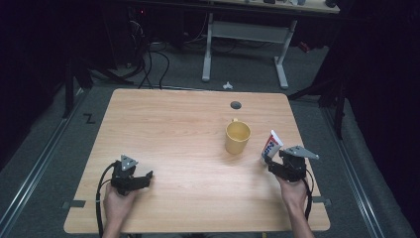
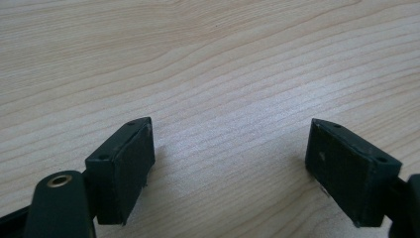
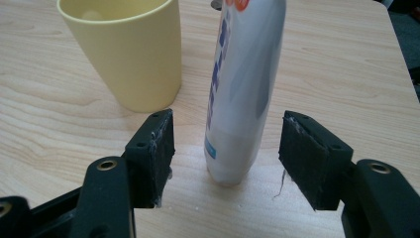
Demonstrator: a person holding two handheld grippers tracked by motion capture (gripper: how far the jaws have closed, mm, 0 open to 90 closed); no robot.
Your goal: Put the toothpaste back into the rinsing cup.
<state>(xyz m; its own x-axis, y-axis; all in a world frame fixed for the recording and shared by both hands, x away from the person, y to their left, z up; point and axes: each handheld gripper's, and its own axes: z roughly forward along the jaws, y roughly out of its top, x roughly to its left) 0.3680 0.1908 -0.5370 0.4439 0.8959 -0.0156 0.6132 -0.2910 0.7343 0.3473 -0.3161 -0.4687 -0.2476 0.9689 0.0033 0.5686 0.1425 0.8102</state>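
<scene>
Wooden table [image 1: 173,129], right of frame: toothpaste tube [image 1: 271,146] upright beside yellow cup [image 1: 237,137], between right gripper [image 3: 225,144] parted jaws; light, squashy, top-heavy, so grip low; left gripper [image 2: 230,168] apart, empty.

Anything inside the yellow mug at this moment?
The yellow mug looks empty: the high view shows bare yellow inner wall and part of the bottom. Its near wall hides the rest of the bottom, so something small and flat there cannot be ruled out.

A: The bench [image 1: 173,129] is evenly lit from above; the room around it sinks into near black.

B: Close views are sharp, soft glare on the wood grain, faint shadows.
</scene>
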